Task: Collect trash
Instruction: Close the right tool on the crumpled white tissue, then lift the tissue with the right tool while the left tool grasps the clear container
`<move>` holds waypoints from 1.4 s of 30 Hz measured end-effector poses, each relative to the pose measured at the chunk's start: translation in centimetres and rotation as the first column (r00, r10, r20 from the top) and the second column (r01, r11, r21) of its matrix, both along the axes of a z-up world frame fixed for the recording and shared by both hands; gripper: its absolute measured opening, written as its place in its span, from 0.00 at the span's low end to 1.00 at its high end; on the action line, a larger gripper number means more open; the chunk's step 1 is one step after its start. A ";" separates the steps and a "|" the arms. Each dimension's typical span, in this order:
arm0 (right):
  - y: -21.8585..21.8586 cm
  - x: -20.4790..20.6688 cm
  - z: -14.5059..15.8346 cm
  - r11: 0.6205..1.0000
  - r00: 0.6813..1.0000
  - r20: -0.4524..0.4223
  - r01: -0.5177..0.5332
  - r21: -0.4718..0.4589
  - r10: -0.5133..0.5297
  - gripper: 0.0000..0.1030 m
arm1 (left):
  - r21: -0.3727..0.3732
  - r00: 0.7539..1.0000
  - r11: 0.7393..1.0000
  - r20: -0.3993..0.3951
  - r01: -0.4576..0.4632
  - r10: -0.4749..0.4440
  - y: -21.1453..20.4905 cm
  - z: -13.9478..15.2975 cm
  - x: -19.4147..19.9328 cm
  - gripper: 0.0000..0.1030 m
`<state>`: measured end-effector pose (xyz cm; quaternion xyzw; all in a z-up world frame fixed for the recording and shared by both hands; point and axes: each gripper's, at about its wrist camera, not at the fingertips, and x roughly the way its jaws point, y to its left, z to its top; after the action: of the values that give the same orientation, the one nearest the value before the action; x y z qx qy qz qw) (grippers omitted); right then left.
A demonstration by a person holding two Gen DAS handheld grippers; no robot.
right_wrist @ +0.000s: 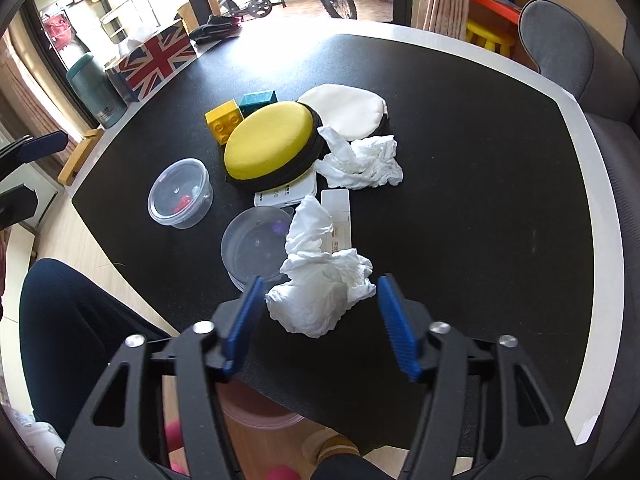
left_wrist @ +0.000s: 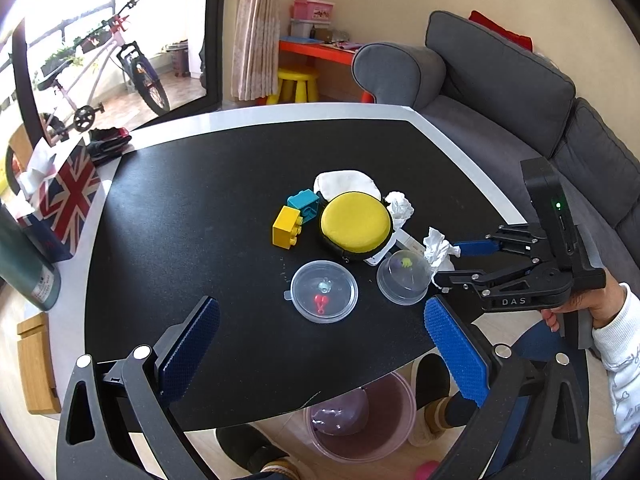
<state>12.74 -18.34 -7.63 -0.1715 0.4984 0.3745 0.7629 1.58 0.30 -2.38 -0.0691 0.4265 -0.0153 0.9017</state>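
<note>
On the black-topped, white-edged desk (left_wrist: 224,208) beside a grey sofa (left_wrist: 500,92), the crumpled tissue (right_wrist: 320,296) lies between the right gripper's (right_wrist: 320,316) spread jaws, untouched, while the left gripper's (left_wrist: 320,344) jaws hover wide apart.

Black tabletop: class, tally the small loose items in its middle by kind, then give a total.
Crumpled white tissue wads: 2
Toy building blocks, yellow and teal: 2
Clear round plastic containers: 2
Round yellow zip case: 1
Total: 7
</note>
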 end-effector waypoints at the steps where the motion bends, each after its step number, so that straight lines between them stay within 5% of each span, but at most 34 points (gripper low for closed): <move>1: 0.0 0.0 -0.1 1.000 1.000 -0.004 -0.001 -0.001 0.001 0.38 | 0.000 1.000 1.000 -0.002 0.001 -0.001 0.0 -0.1 0.0 0.95; 5: -0.1 0.0 -0.2 1.000 1.000 -0.002 0.002 -0.002 -0.002 0.24 | 0.000 1.000 1.000 -0.006 0.002 -0.002 -0.1 -0.2 0.1 0.95; 10: -0.5 0.0 0.6 1.000 1.000 0.016 0.015 0.015 -0.016 0.18 | 0.001 1.000 1.000 -0.006 0.003 -0.003 -0.1 -0.2 0.1 0.95; 39: -3.2 0.0 3.9 0.995 0.996 0.047 0.077 0.067 -0.080 0.17 | 0.041 0.989 0.998 -0.147 0.036 -0.030 -1.1 -6.4 6.0 0.95; 42: -3.3 0.1 3.8 0.995 0.996 0.043 0.078 0.067 -0.081 0.17 | 0.041 0.987 0.998 -0.158 0.042 -0.035 -1.2 -7.0 6.4 0.80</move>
<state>12.80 -21.63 -3.81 -0.1350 0.4745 0.3560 0.7936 7.94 -0.88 -9.40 -0.0421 0.4977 -0.0178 0.8661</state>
